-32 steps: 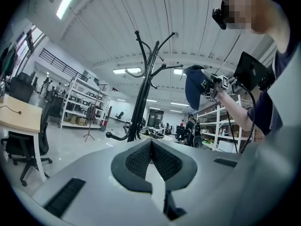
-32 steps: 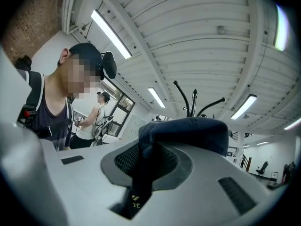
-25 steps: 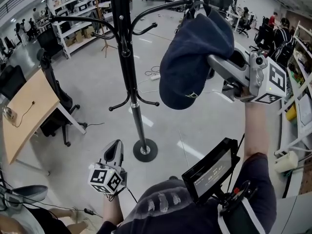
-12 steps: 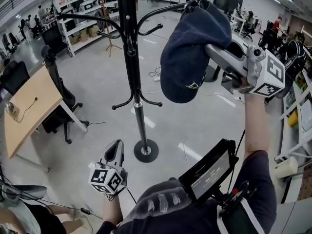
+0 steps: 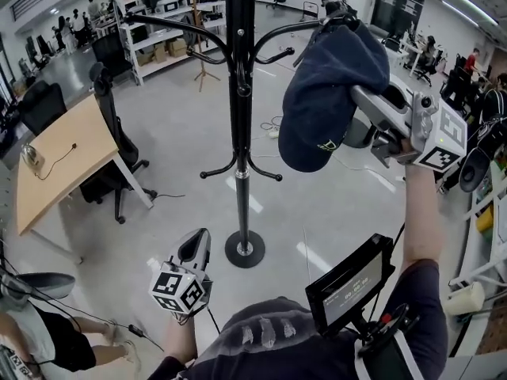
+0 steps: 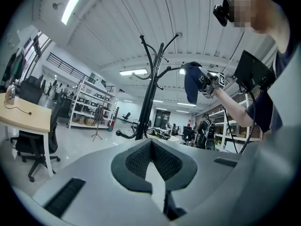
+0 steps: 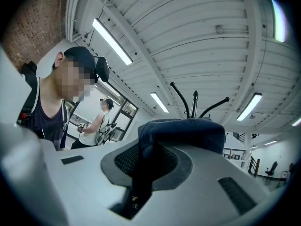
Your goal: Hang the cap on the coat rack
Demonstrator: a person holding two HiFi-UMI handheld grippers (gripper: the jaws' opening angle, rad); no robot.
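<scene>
The cap (image 5: 329,93) has edged nearer the coat rack (image 5: 240,133) pole, its top by one upper hook. One cap, pinched in the right gripper's (image 7: 143,157) narrow jaws. The left gripper (image 6: 151,147) is closed and empty.

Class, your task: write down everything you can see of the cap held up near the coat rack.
The cap is dark navy and looks like soft cloth, with a small pale stitched mark near its lower edge. It droops limp and rounded, high above the floor, to the right of the coat rack. The right gripper is clamped on a fold of its cloth. Its top sits at the tip of one curved hook; whether it touches the hook cannot be told.
</scene>
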